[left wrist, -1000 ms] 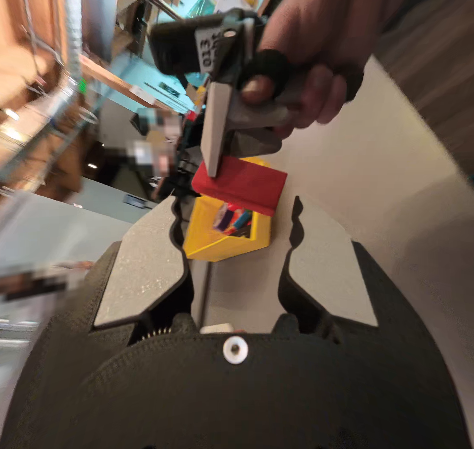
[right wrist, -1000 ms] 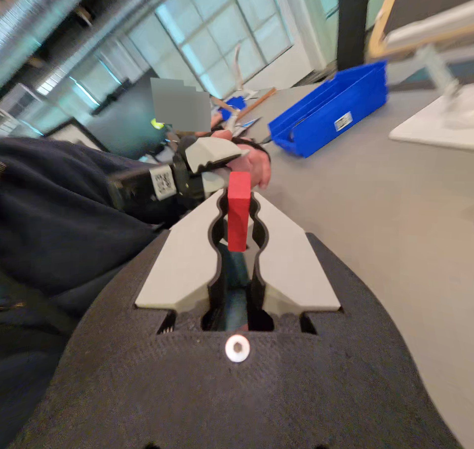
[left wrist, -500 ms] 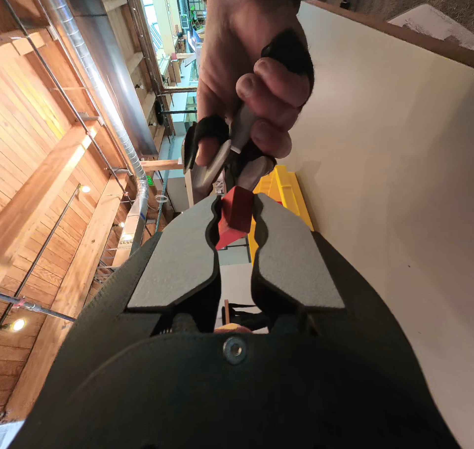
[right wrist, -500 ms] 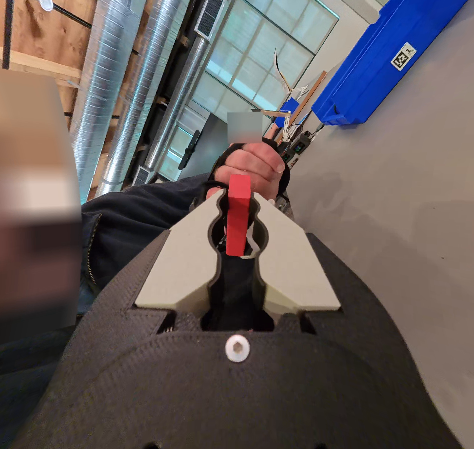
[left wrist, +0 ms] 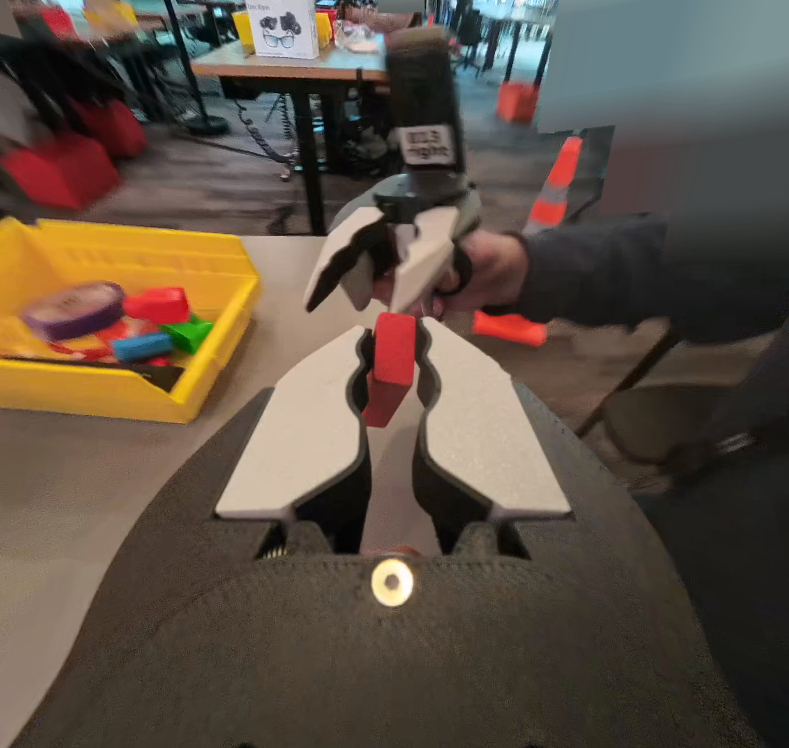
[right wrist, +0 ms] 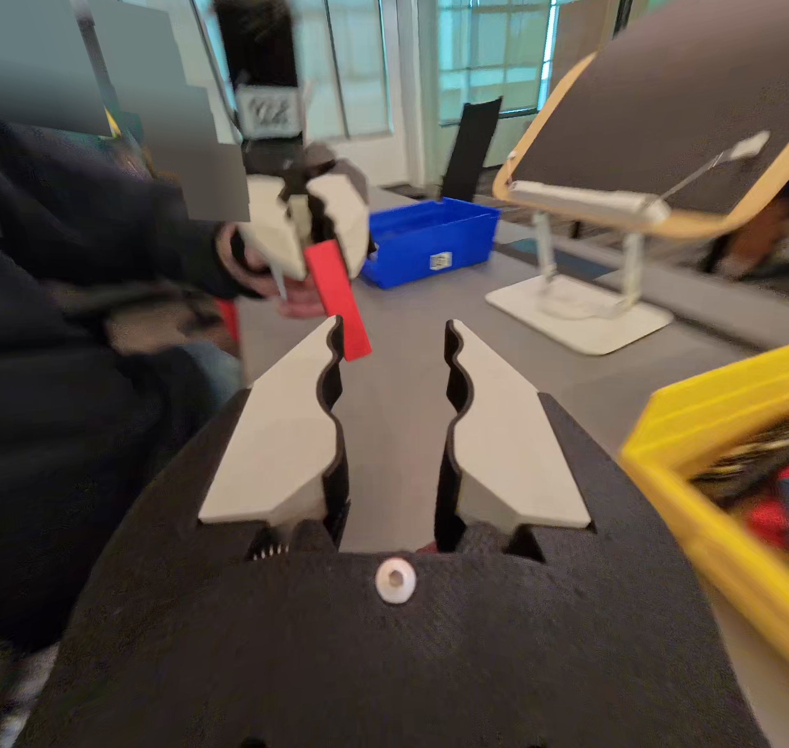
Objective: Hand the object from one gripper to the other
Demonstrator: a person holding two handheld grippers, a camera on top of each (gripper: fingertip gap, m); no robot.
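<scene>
My left gripper (left wrist: 395,331) is shut on a red block (left wrist: 393,356); both pads press on its sides, and it stands tilted between them above the grey table (left wrist: 64,471). The right gripper (left wrist: 355,300) shows just beyond it, open and clear of the block. In the right wrist view my right gripper (right wrist: 393,330) is open with nothing between its fingers. The red block (right wrist: 337,300) hangs down from the left gripper (right wrist: 305,232) in front of my left fingertip (right wrist: 328,334).
A yellow bin (left wrist: 205,386) with several coloured blocks and a purple tape roll stands at the left; its rim (right wrist: 683,428) shows at the right. A blue bin (right wrist: 427,236) and a white stand (right wrist: 576,317) sit farther back. A person's sleeve (right wrist: 64,279) is at the left.
The left gripper closed on the red block while the right still held it. The right gripper then opened, let go and drew back. Both views swung round.
</scene>
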